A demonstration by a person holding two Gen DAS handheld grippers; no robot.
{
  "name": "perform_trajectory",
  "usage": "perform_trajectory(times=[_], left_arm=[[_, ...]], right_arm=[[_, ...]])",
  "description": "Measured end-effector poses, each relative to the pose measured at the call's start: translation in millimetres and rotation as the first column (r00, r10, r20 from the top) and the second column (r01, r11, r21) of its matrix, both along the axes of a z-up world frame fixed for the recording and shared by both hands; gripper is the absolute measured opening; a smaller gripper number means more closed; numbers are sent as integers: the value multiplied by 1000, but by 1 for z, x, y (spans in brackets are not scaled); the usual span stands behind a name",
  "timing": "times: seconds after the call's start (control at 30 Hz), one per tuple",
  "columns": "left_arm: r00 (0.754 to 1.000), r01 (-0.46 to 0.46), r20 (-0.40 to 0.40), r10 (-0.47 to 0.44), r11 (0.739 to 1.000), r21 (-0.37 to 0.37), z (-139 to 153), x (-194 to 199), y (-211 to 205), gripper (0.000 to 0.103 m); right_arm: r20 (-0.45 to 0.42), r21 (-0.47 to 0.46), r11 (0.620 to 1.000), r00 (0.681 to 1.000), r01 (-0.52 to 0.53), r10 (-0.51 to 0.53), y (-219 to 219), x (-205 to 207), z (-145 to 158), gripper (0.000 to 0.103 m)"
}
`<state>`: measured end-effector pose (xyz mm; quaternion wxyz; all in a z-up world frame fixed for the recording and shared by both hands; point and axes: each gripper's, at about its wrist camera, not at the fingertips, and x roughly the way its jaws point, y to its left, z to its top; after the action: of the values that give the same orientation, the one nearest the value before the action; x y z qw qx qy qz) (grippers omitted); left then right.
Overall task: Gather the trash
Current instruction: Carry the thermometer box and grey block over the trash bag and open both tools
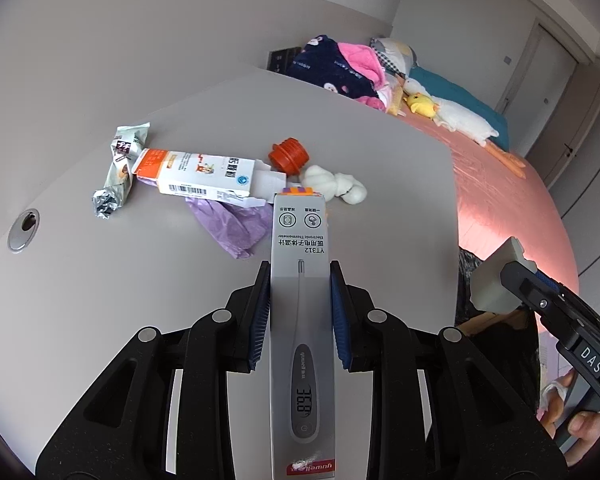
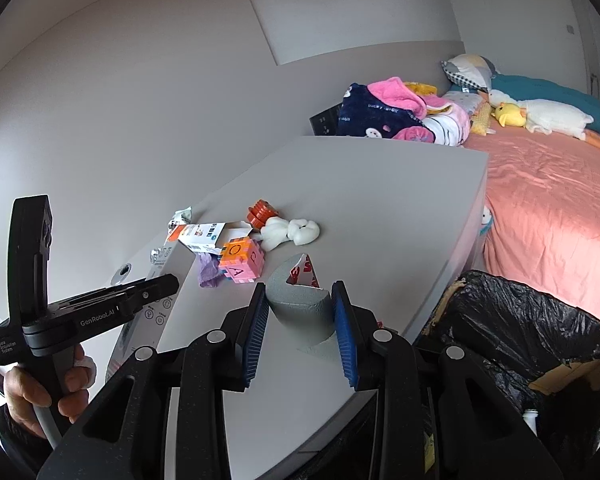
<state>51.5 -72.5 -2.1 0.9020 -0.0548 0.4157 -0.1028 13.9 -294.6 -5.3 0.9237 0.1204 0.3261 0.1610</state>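
Observation:
My left gripper (image 1: 300,280) is shut on a long grey thermometer box (image 1: 302,320), held above the grey table (image 1: 100,300). My right gripper (image 2: 300,304) is shut on a curved grey foam piece (image 2: 300,312) with a red-and-white label. Both are raised over the table's near edge. Trash lies in a cluster farther back: a crumpled snack wrapper (image 1: 120,168), an open white-and-orange carton (image 1: 204,176), an orange cap (image 1: 288,156), white wadding (image 1: 336,184) and a purple bag (image 1: 236,224). A bin lined with a black bag (image 2: 520,340) stands at the table's right end, beside my right gripper.
A pink-and-orange letter cube (image 2: 242,260) sits near the trash cluster. A bed with a pink sheet (image 2: 560,208), piled blankets (image 2: 384,112) and plush toys lies beyond the table. A metal cable grommet (image 1: 23,229) is set into the table's left side. A hand (image 2: 40,392) grips the left tool.

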Motion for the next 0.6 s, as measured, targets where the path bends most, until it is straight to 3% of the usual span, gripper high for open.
perform_trajectory(times=[0.6], left_arm=[[991, 131, 19, -131, 991, 11, 6, -29, -69, 28]], right_arm=[[41, 31, 993, 993, 111, -113, -65, -54, 9, 34]])
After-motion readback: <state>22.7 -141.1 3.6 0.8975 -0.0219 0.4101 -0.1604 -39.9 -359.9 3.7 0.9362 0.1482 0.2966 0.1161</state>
